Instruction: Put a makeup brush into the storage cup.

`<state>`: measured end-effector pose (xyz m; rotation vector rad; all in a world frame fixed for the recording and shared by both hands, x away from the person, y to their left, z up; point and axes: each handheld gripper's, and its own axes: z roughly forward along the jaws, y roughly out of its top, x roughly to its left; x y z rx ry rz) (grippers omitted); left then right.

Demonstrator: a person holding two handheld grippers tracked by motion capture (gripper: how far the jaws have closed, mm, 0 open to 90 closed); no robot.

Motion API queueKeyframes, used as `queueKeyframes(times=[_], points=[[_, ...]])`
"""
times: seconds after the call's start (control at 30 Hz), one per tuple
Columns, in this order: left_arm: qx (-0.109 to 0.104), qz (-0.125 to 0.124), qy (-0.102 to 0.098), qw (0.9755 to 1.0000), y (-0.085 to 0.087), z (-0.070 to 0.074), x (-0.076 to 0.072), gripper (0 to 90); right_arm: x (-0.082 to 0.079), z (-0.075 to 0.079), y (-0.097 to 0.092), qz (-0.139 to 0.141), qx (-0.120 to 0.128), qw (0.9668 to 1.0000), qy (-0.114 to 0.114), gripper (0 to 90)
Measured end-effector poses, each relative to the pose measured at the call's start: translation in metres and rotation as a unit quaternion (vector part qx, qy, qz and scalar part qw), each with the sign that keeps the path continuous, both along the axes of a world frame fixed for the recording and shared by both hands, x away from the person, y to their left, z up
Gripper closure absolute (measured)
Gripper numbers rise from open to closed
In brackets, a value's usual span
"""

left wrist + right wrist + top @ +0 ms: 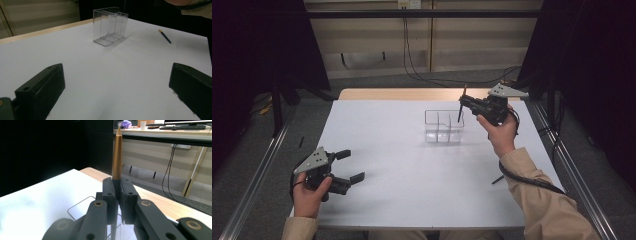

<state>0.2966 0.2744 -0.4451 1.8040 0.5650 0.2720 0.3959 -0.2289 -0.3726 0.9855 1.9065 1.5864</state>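
A clear plastic organiser (442,127) with several compartments stands on the white table (402,165), right of the middle. My right gripper (462,103) hovers just above its right end, shut on a slim pen (459,116) held nearly upright, lower end over the box. In the right gripper view the pen (116,157) looks golden-brown and rises from between the closed jaws of my right gripper (117,192), with the organiser's rim (75,210) below. My left gripper (353,165) rests at the table's near left, open with nothing between its jaws. From my left gripper (116,82) the organiser (110,25) stands far ahead.
A second pen (497,179) lies on the table near the right edge, beside the person's right sleeve; in the left gripper view this pen (165,36) is blue with an orange tip. Metal rails run along both sides of the table. Cables hang at the back wall.
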Motion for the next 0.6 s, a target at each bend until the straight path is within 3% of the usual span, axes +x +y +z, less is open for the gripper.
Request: queueKeyframes(times=[0.6], points=[[0.007, -0.004, -0.001, 1.0000, -0.0017, -0.0006, -0.0003, 0.3, 0.0024, -0.0092, -0.0032, -0.005, -0.008, 0.9999, 0.005, 83.6]])
